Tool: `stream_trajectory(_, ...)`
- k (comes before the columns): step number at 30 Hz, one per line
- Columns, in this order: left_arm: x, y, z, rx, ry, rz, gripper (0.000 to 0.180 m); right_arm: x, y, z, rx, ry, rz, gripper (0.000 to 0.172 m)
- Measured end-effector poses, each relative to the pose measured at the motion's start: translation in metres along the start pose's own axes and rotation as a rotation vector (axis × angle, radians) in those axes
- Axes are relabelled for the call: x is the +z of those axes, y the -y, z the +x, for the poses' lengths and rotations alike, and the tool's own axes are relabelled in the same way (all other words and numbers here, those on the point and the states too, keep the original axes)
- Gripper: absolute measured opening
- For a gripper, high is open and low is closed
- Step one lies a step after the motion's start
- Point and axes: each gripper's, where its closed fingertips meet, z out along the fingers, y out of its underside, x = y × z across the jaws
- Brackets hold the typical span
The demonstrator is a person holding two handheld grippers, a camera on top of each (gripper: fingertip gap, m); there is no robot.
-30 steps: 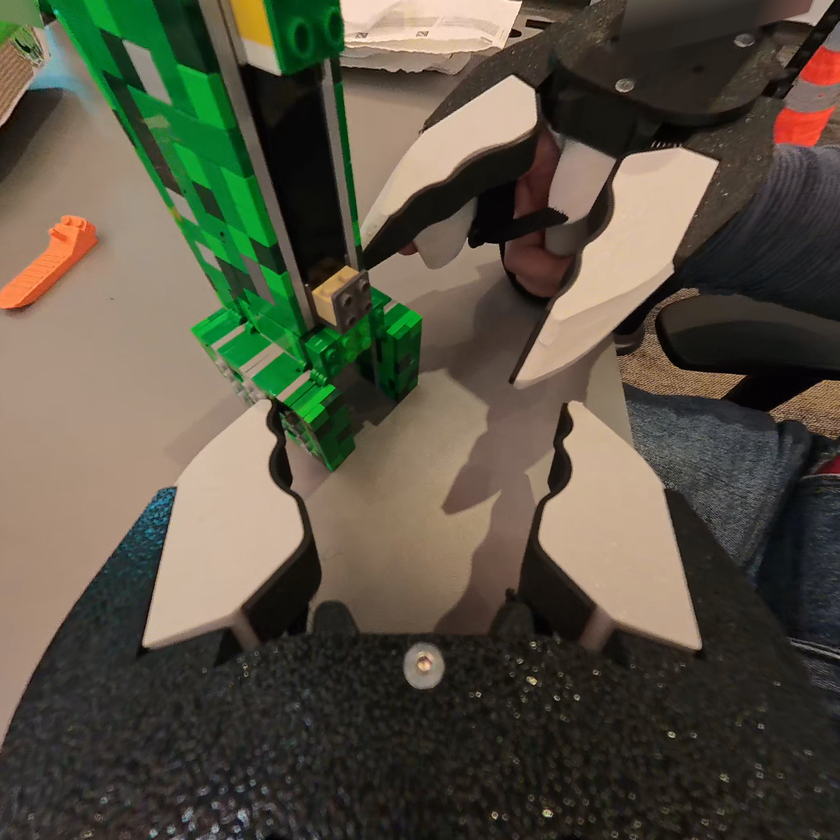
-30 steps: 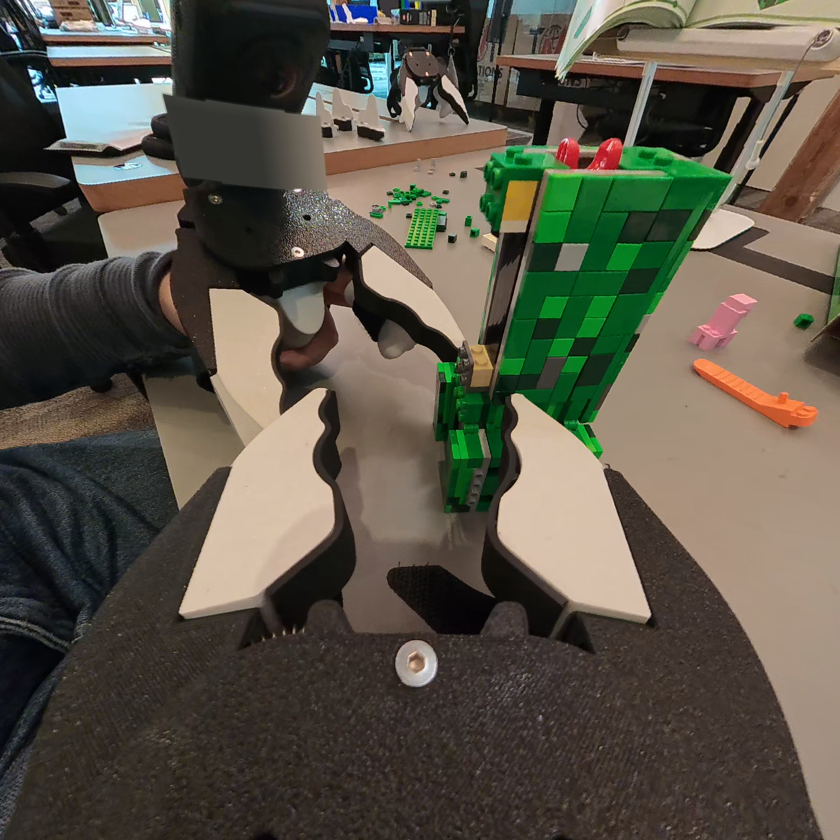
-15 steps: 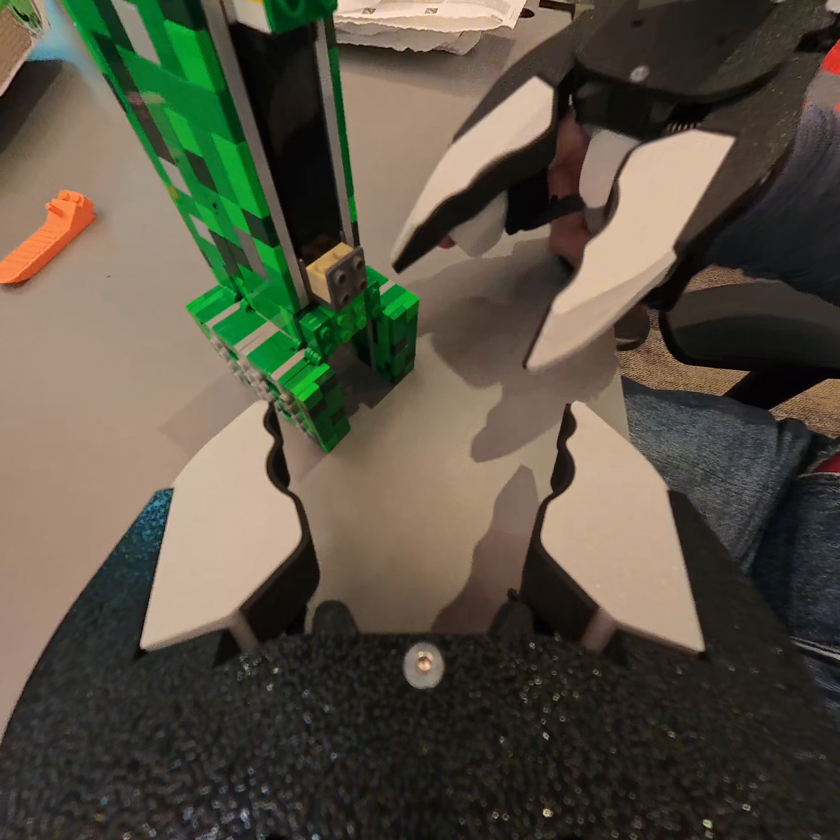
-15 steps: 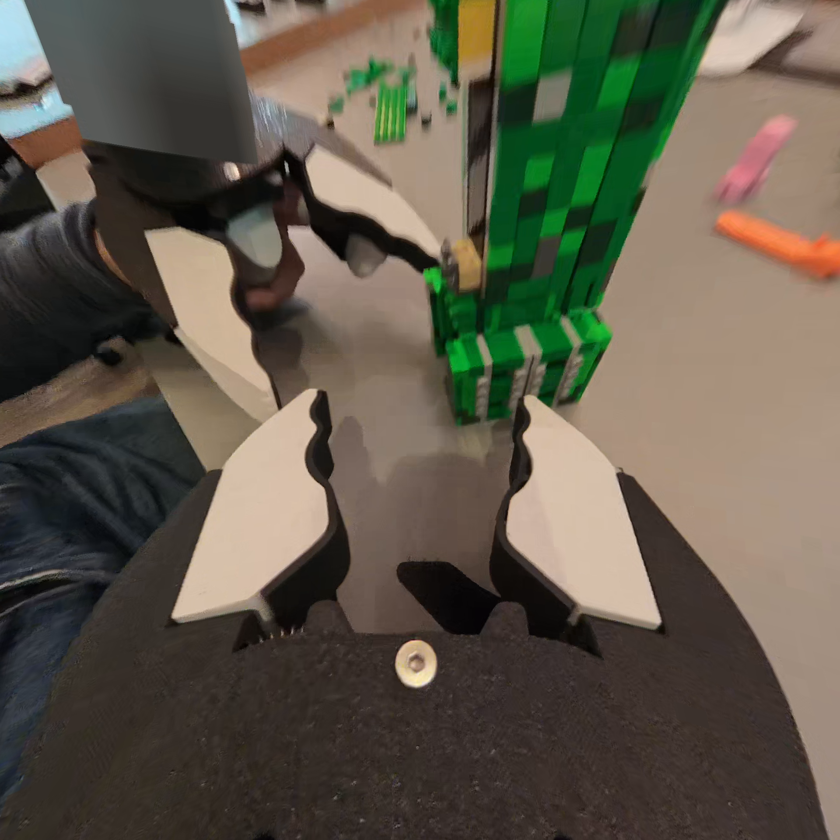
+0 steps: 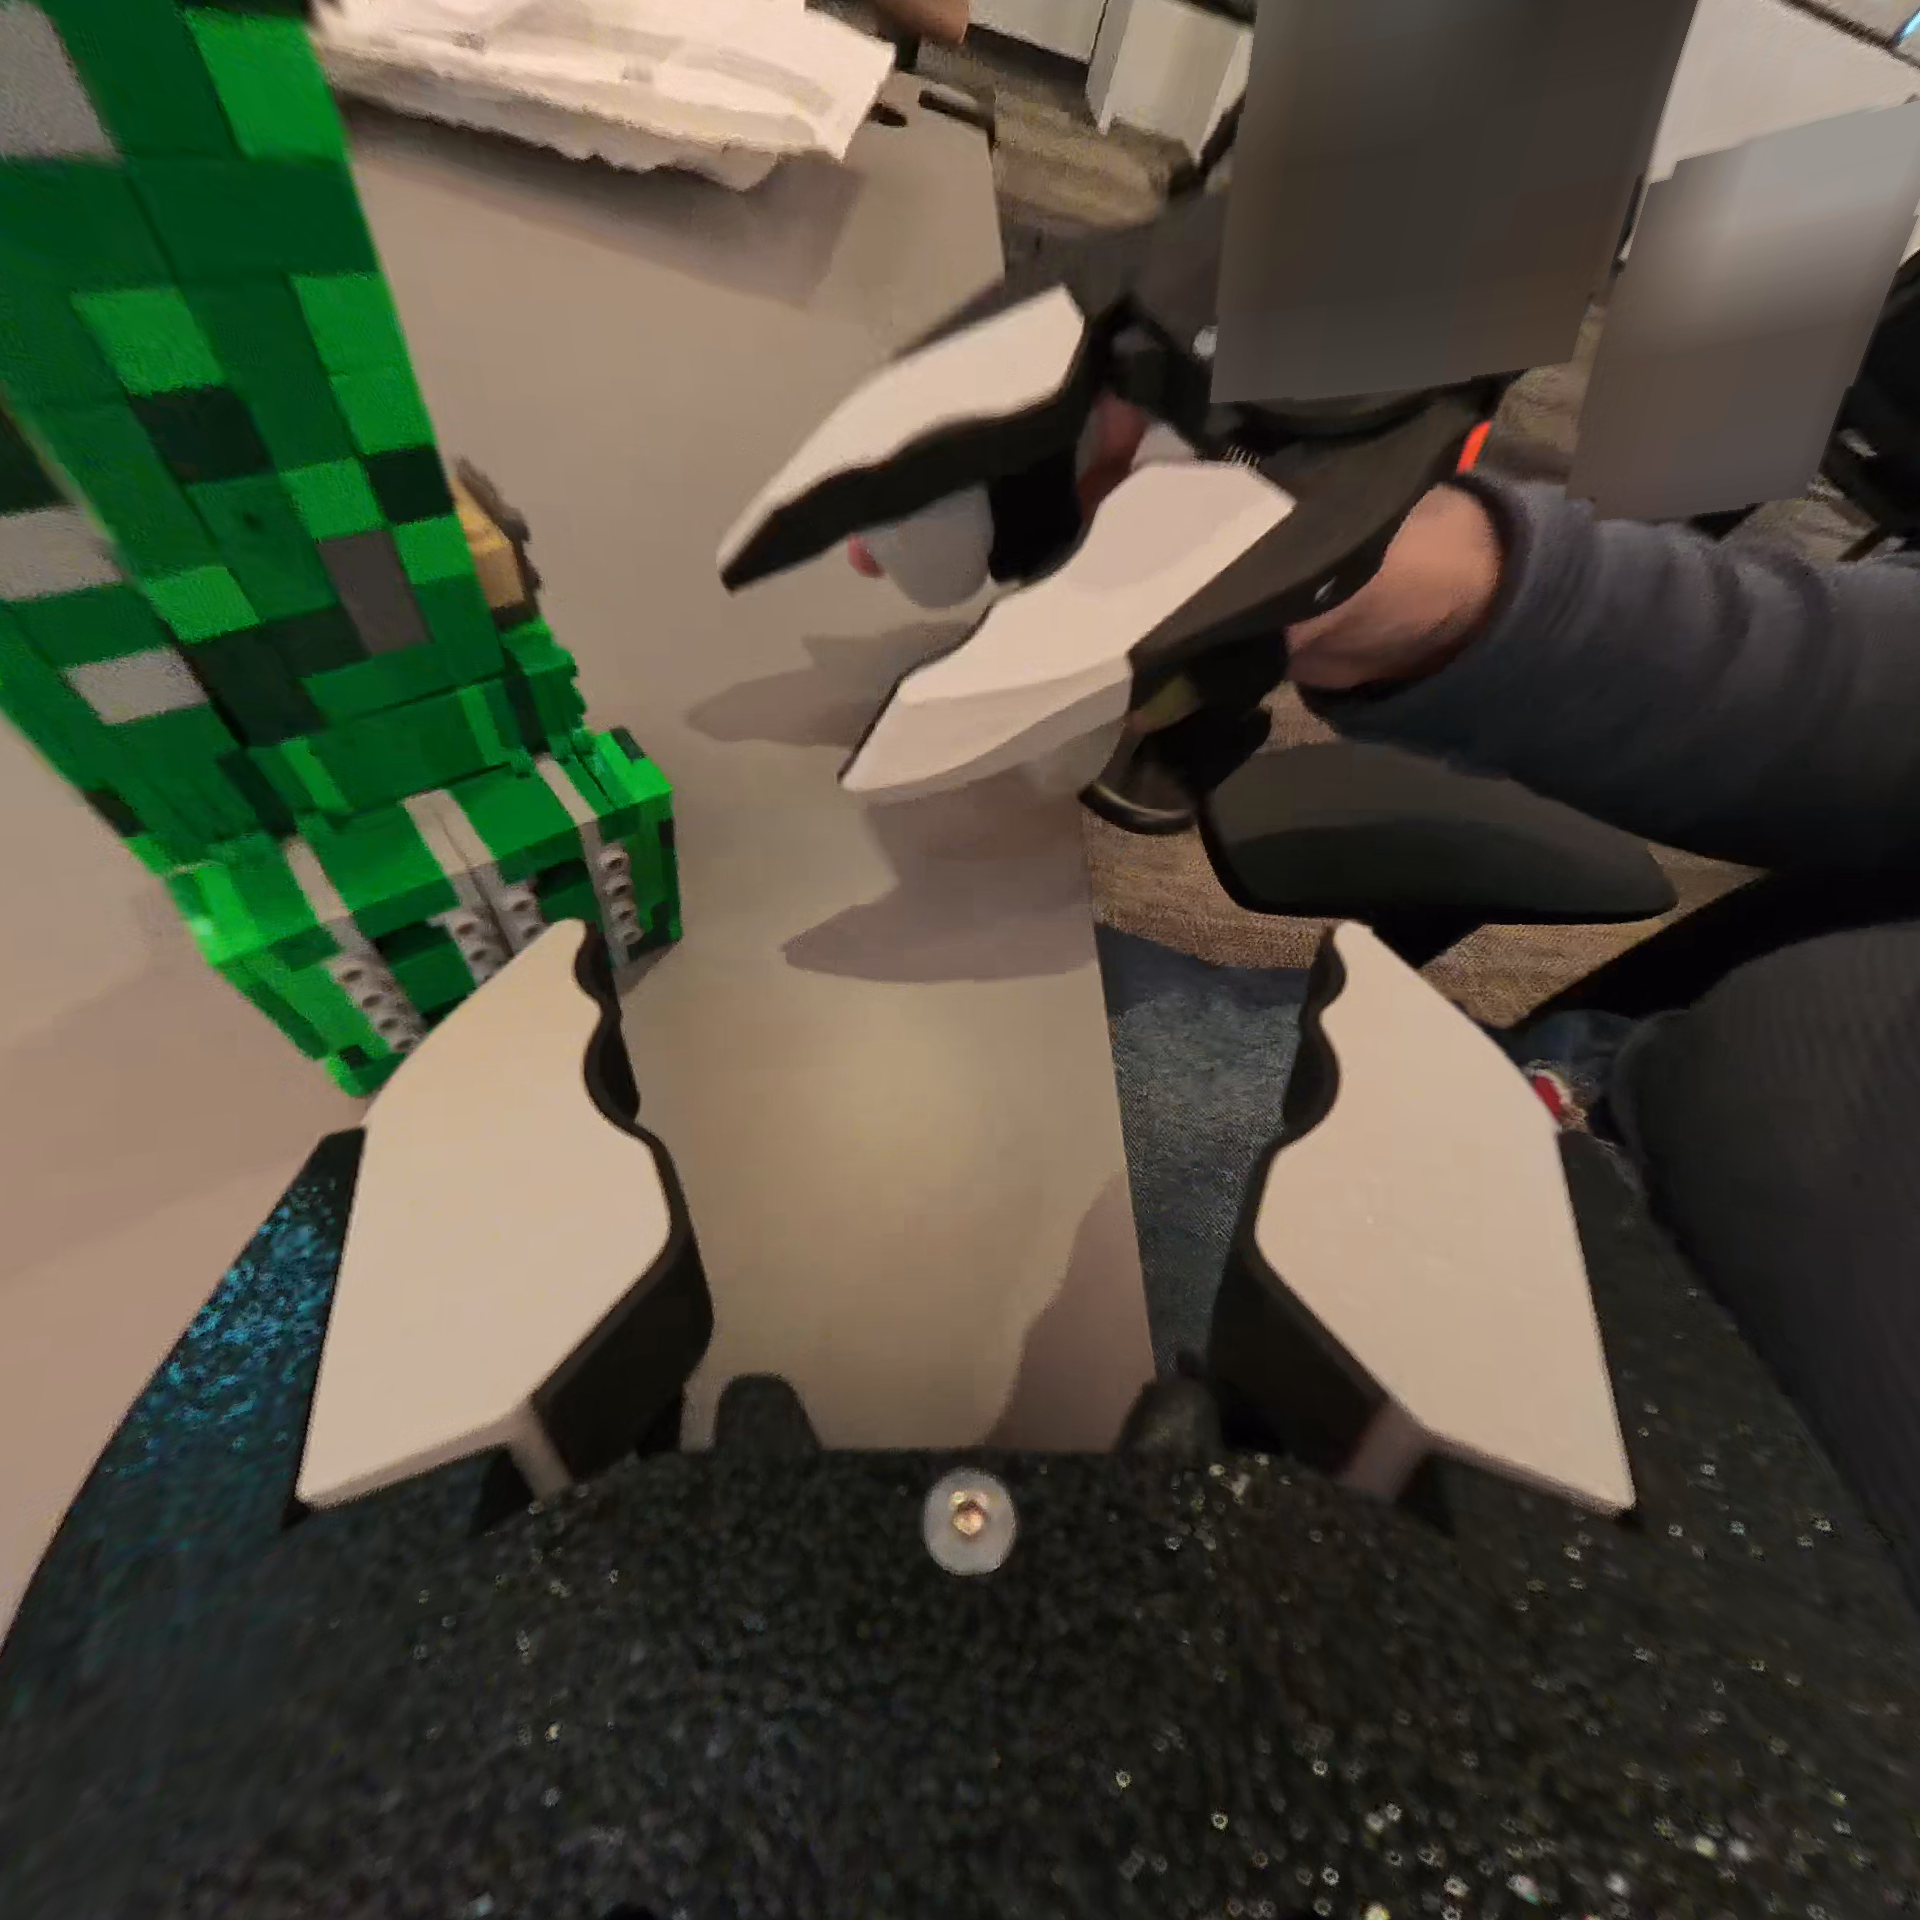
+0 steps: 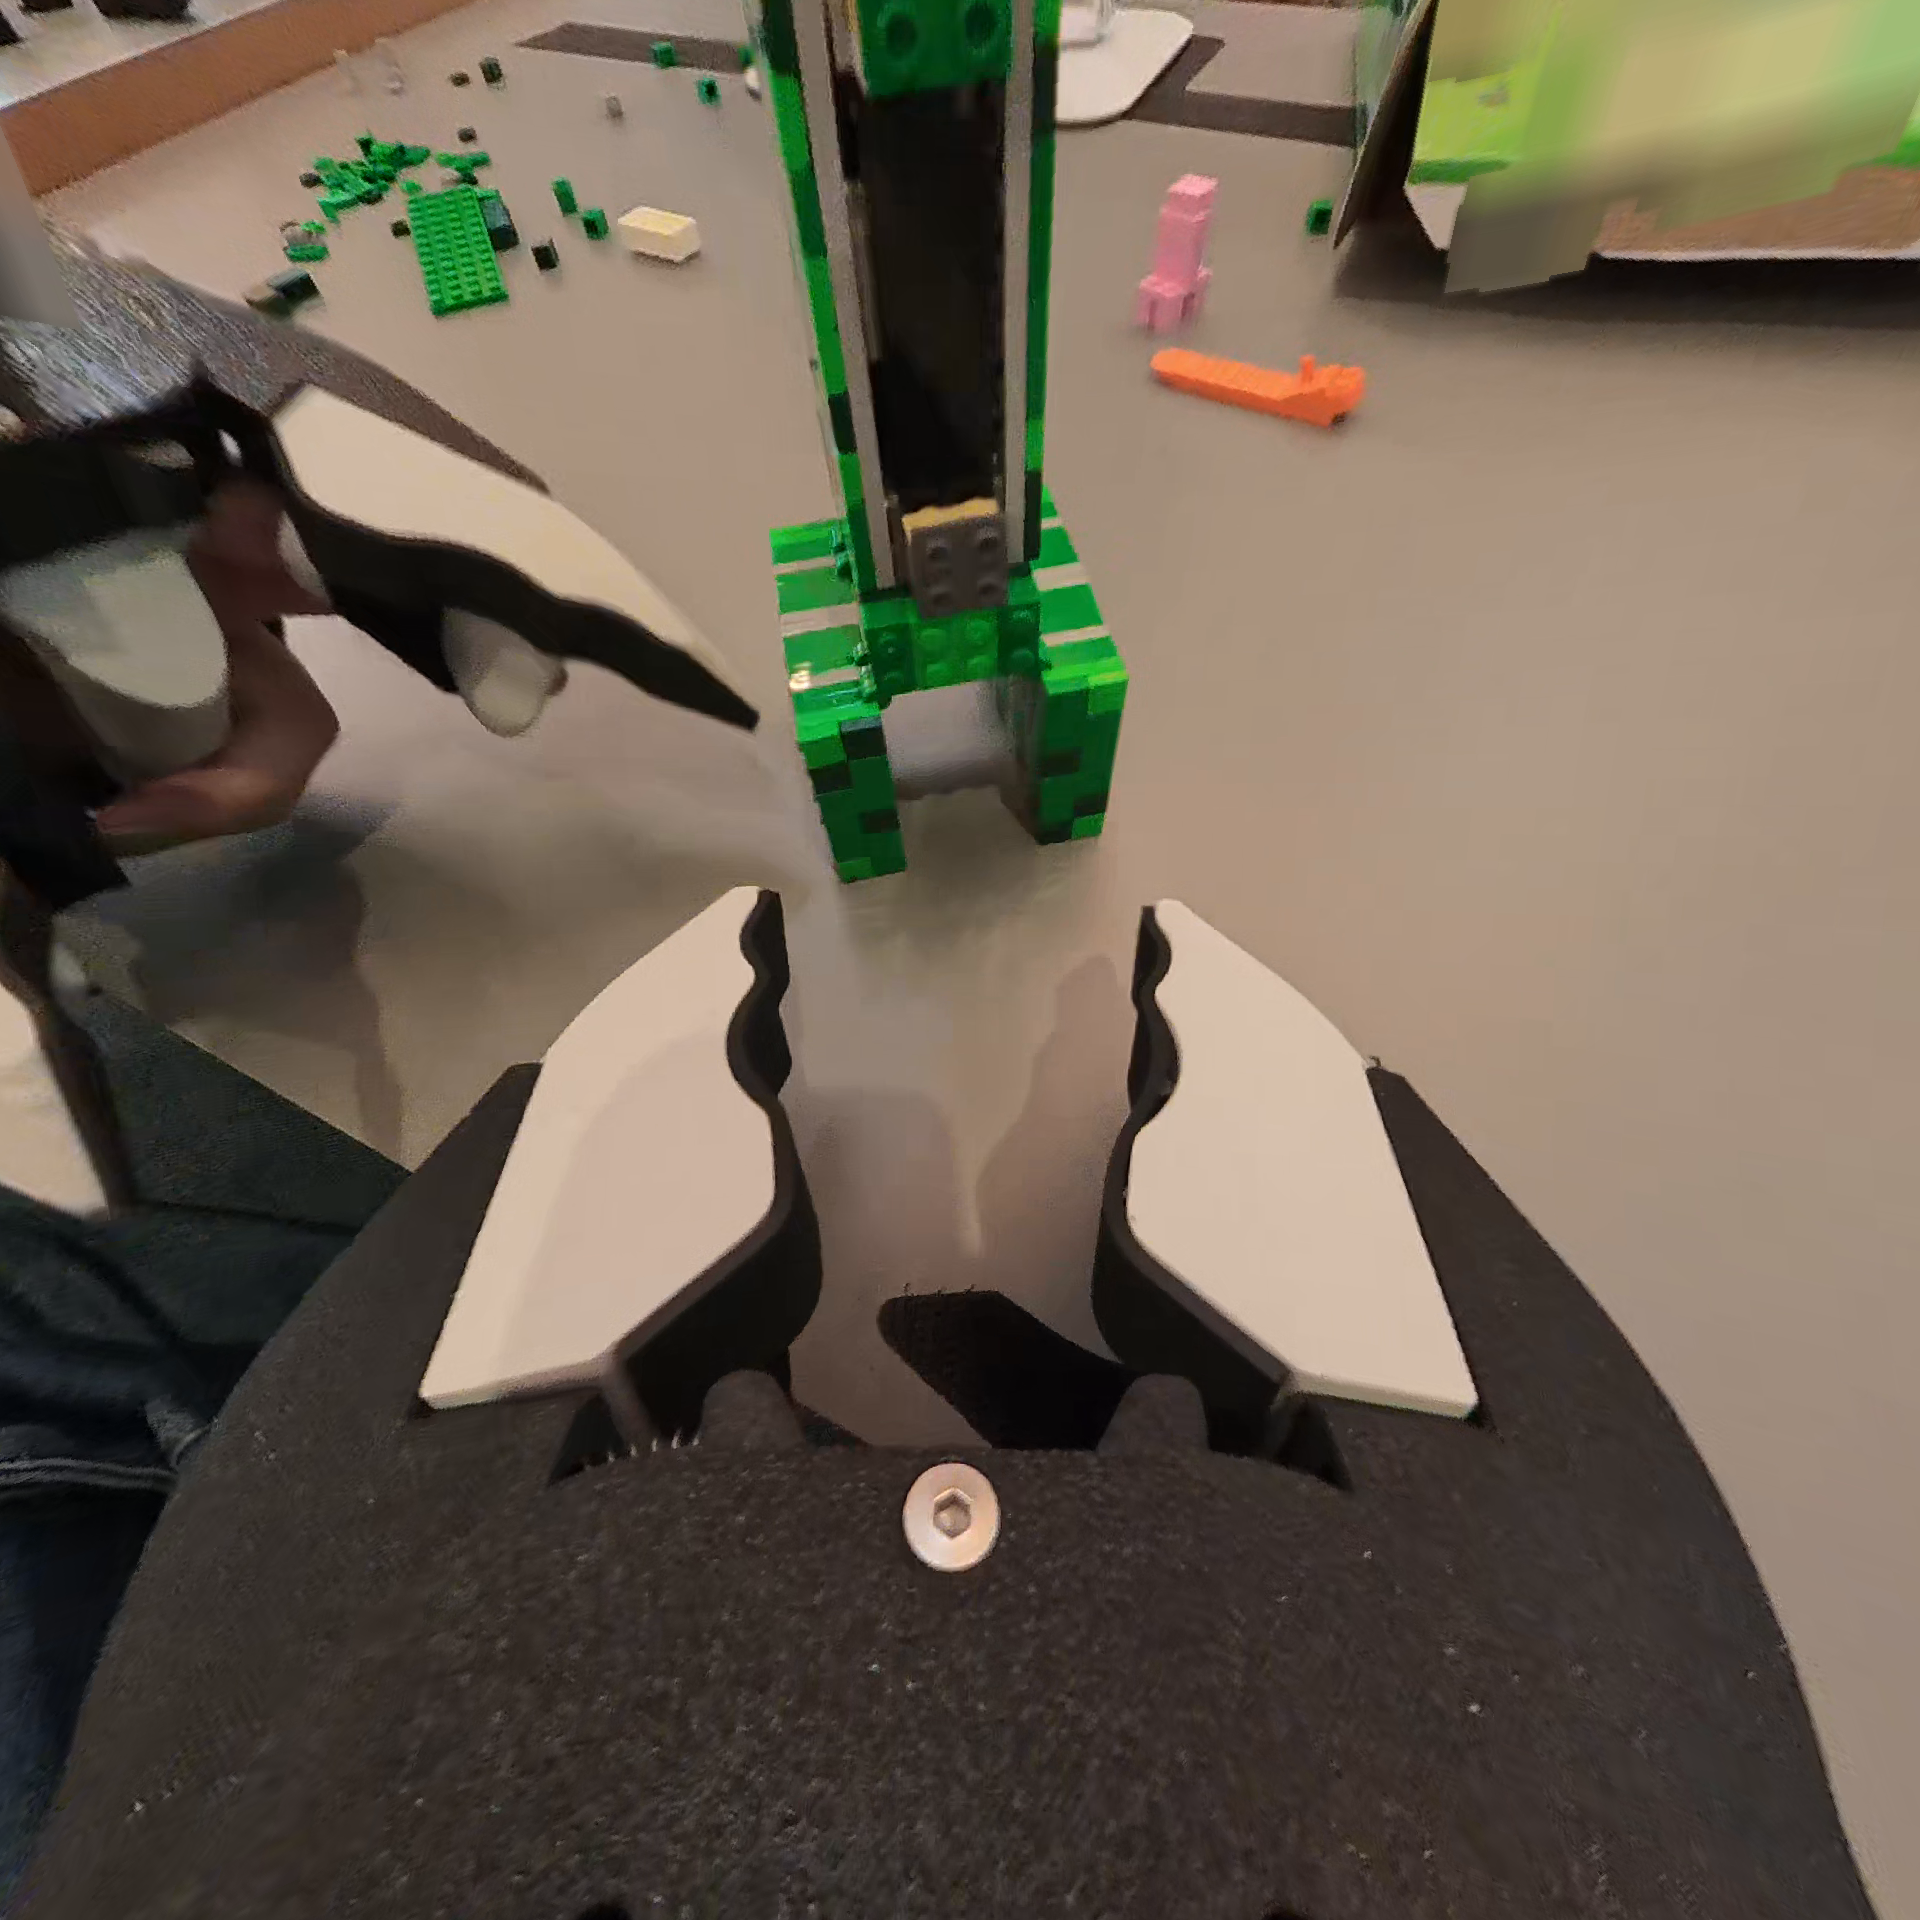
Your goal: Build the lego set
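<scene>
A tall green brick figure (image 6: 940,343) stands upright on the grey table (image 6: 1455,727), with a tan and grey brick piece (image 6: 956,556) low on its open black side. It also shows at the left of the left wrist view (image 5: 260,582). My right gripper (image 6: 956,914) is open and empty, just in front of the figure's feet. My left gripper (image 5: 956,945) is open wide and empty, its left fingertip (image 5: 540,977) beside the figure's foot. The left gripper also shows at the left of the right wrist view (image 6: 499,582), and the right one in the left wrist view (image 5: 914,582).
An orange brick separator (image 6: 1257,384) and a pink brick figure (image 6: 1174,255) lie at the right. Loose green bricks and a green plate (image 6: 457,249) lie far left. A box (image 6: 1621,135) stands far right. Papers (image 5: 603,83) lie at the back. The table's near edge borders a chair (image 5: 1434,842).
Both grippers have drawn back from the figure. The right gripper's finger has left the tan and grey piece and now faces the figure's open side. The left jaws have widened a little.
</scene>
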Motion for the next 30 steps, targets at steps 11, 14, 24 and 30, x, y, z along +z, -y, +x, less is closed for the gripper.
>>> stream_trajectory(11, -0.079, 0.011, -0.054, -0.061, 0.209, 0.203, 0.117, 0.049, 0.004, -0.015, -0.12, 0.054, -0.117, 0.101)
stream_trajectory(14, -0.086, 0.007, -0.059, -0.044, 0.24, 0.203, 0.117, 0.053, 0.005, -0.006, -0.114, 0.047, -0.139, 0.098)
stream_trajectory(24, -0.082, 0.011, -0.067, 0.05, 0.261, 0.181, 0.113, 0.061, 0.017, 0.003, -0.307, 0.171, -0.217, 0.077)
stream_trajectory(30, -0.07, 0.015, -0.074, 0.108, 0.239, 0.15, 0.106, 0.074, 0.025, 0.024, -0.409, 0.346, -0.18, 0.077)
